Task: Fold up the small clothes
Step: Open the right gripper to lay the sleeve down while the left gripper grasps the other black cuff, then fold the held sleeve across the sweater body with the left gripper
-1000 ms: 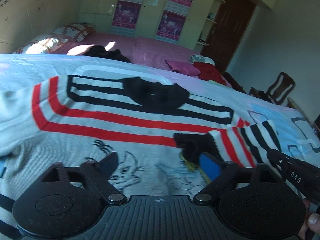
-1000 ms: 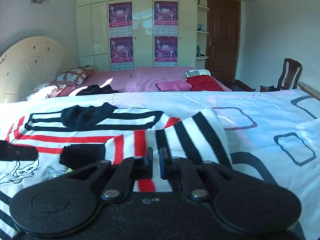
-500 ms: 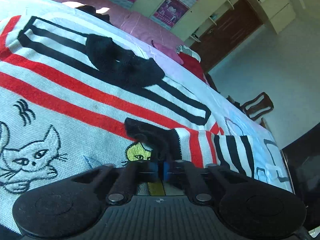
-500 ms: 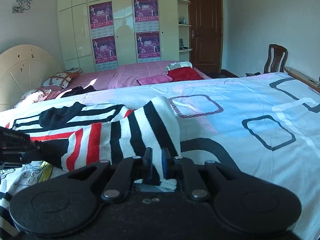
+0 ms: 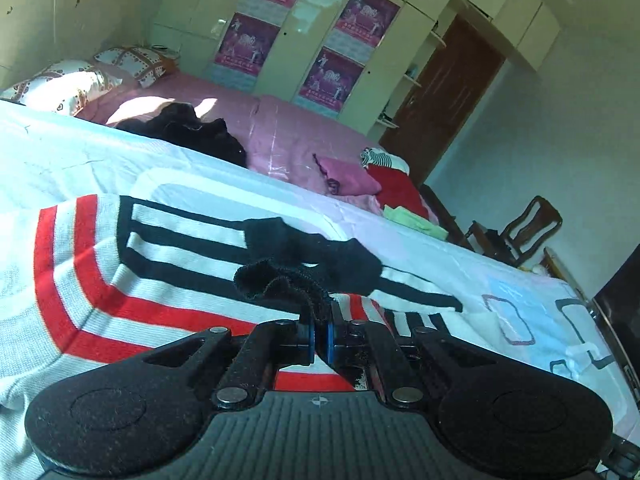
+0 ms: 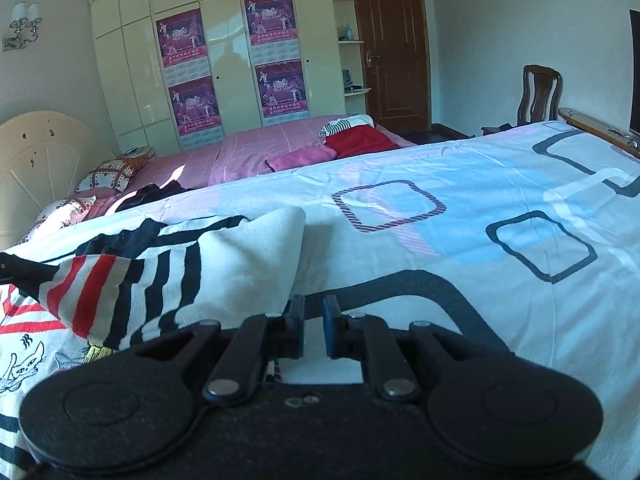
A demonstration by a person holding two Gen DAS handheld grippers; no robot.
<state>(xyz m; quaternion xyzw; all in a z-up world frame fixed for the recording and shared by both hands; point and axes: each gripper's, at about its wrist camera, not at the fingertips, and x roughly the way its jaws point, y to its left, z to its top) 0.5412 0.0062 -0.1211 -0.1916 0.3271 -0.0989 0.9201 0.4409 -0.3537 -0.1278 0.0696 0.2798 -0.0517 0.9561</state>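
White knit sweater with red and black stripes (image 5: pixel 80 280) on patterned pale bedsheet (image 6: pixel 440 240); left gripper (image 5: pixel 320 338) clamps its black cuff (image 5: pixel 272 280); right gripper (image 6: pixel 314 330) slightly parted, empty; pink bed (image 6: pixel 256 152) beyond

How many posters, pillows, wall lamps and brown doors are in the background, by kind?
Posters: 4
Pillows: 2
Wall lamps: 1
Brown doors: 1
Total: 8

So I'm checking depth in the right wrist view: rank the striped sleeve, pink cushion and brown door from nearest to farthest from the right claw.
1. Striped sleeve, just left of the right claw.
2. Pink cushion, on the far bed.
3. Brown door, back wall.
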